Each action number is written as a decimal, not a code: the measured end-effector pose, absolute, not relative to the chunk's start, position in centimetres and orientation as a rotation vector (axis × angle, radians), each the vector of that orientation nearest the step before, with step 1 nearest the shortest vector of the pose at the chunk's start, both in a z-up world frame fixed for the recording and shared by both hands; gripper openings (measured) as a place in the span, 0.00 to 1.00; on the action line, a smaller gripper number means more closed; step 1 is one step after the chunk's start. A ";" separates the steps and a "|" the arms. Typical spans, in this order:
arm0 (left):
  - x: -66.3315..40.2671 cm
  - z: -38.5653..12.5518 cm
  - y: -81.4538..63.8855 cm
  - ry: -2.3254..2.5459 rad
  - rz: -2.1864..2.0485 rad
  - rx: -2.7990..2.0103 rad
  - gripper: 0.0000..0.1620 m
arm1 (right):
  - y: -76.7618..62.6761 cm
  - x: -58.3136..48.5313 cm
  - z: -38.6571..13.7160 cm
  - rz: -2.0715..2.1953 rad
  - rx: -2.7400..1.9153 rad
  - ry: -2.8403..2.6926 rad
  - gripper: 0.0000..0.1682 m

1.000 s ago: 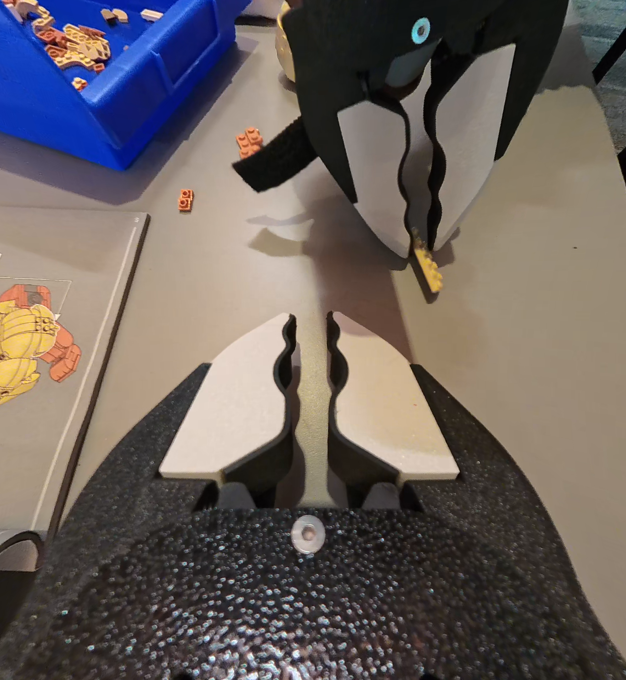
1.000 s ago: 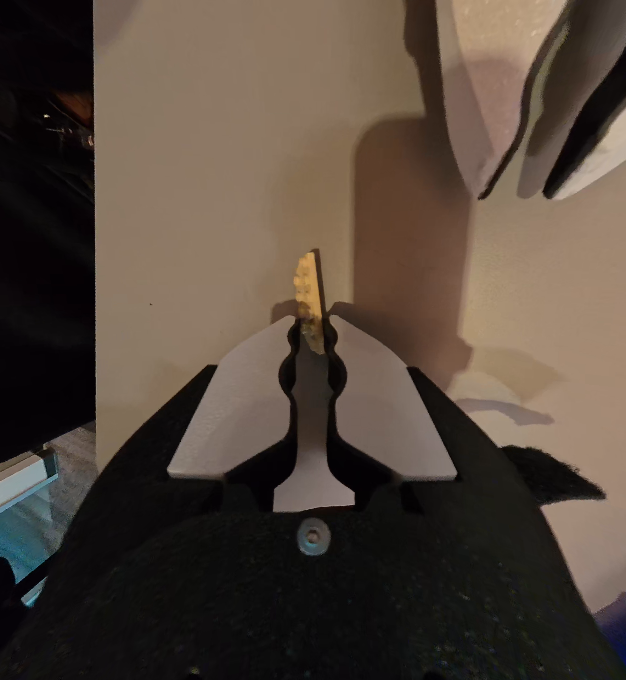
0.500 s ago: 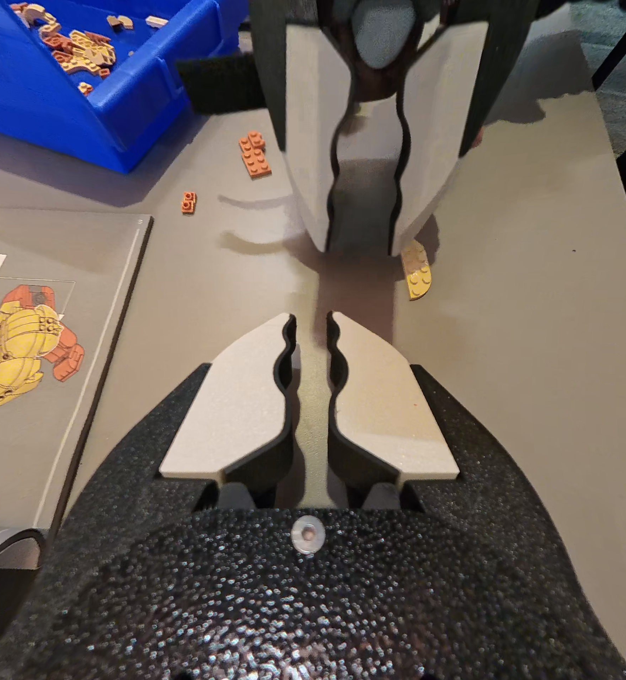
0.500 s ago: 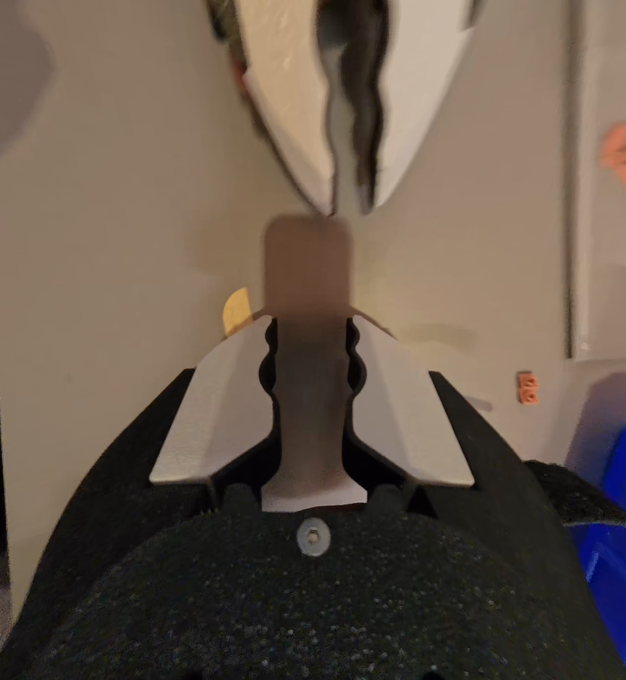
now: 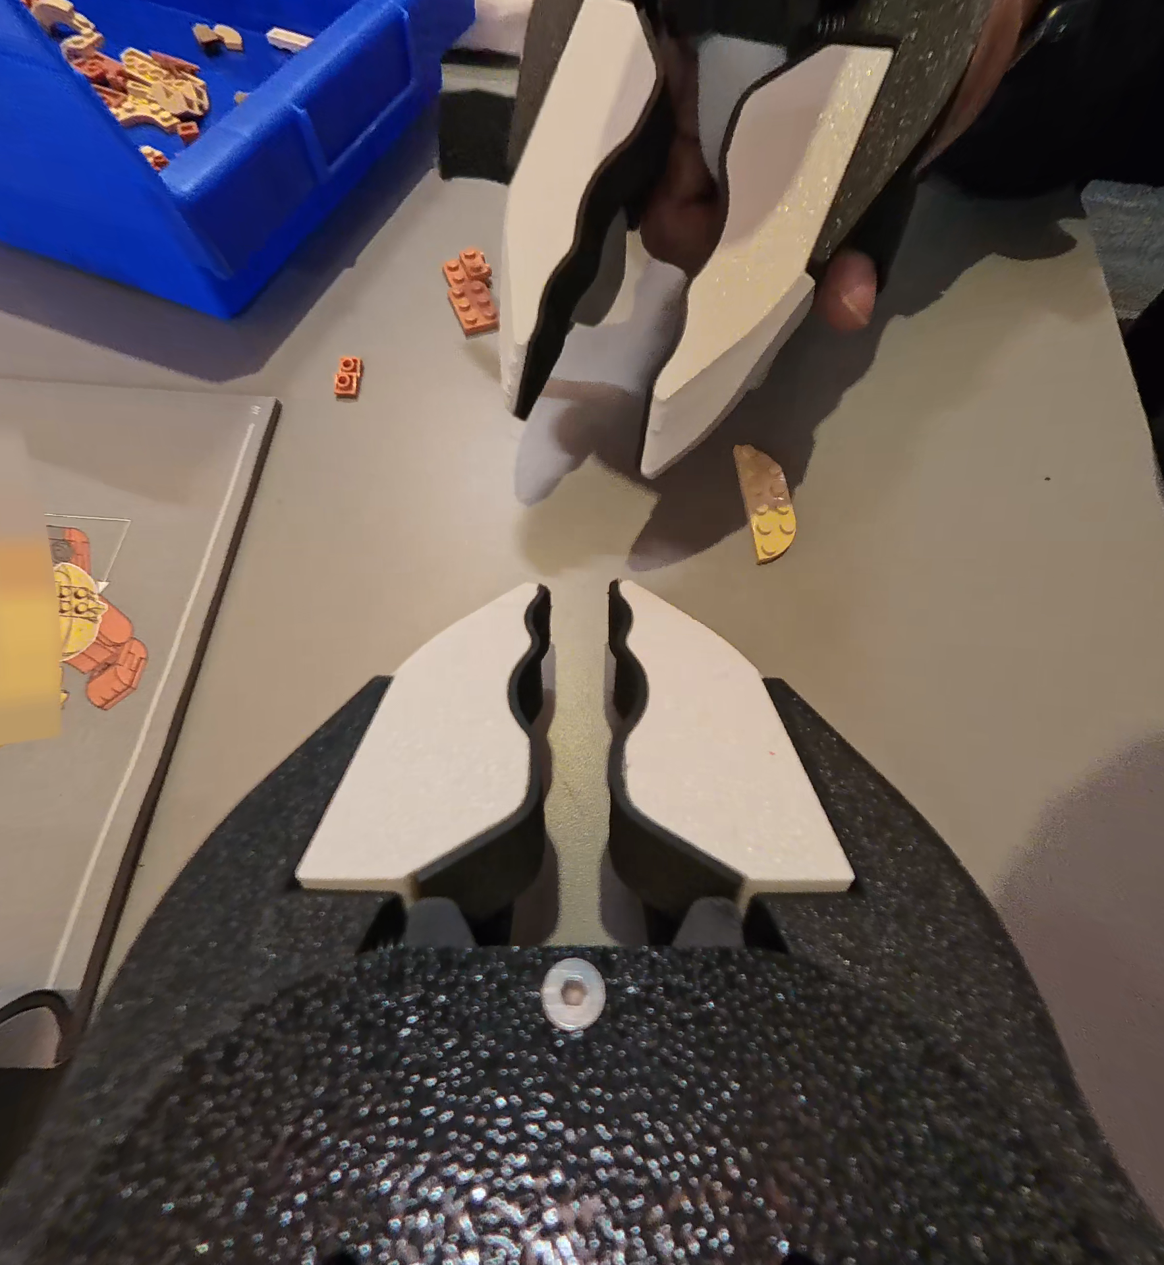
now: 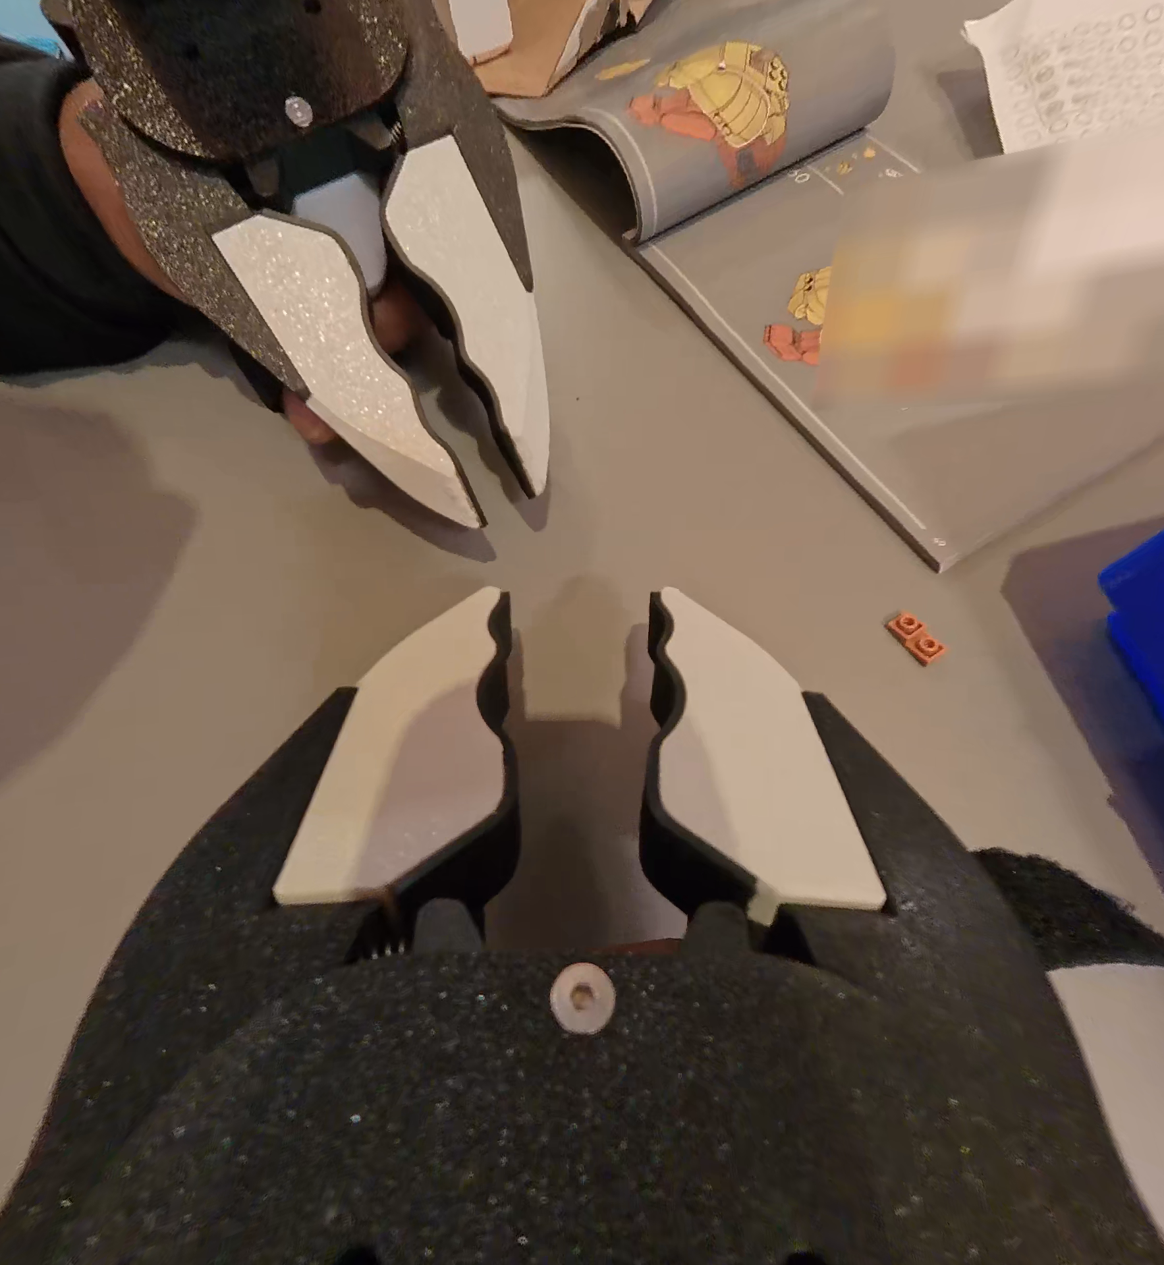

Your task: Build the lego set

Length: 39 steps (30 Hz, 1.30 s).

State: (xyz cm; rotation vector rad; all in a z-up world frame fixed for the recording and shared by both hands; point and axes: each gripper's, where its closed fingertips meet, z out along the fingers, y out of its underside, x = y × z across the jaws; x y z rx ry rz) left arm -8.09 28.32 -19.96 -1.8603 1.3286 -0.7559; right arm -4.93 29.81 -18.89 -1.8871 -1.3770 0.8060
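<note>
We see the yellow half-round lego plate (image 5: 769, 505) lying flat on the grey table (image 5: 942, 616), studs up, just beside the tip of the right gripper (image 5: 586, 438) and touching neither of its fingers. That gripper points down toward the table with its white fingers spread, a clear gap between the tips and nothing between them; in its own view the right gripper (image 6: 579, 602) shows the same wide gap over bare tabletop. A person's hand (image 5: 846, 287) in a dark sleeve wraps around its body.

Our left gripper (image 5: 577, 590) lies low over the table, facing the right one, and the plate sits ahead of it and to the right. Its fingers stand a narrow way apart, less than the right pair, and hold nothing. From the right wrist view the left gripper (image 6: 507, 506) comes in from the upper left, tips near the table and apart from the right gripper's tips.

Farther out, a small orange two-stud plate (image 5: 348, 376) rests alone on the table, and an orange stack of plates (image 5: 473, 291) lies beyond it, close to the right gripper's left finger. A blue bin (image 5: 223, 205) holding loose tan and orange pieces stands at the far left. The open instruction booklet (image 5: 154, 616) lies on the left side of the table.
</note>
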 end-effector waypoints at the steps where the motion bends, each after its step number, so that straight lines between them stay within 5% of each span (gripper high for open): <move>1: -8.1 -20.0 28.3 1.328 -0.759 -1.860 0.10 | 29.8 -5.0 -18.8 0.819 -1.886 -1.357 0.23; 39: -8.5 -20.1 28.0 1.305 -0.825 -1.914 0.10 | 29.9 -4.9 -18.8 0.939 -1.883 -1.267 0.22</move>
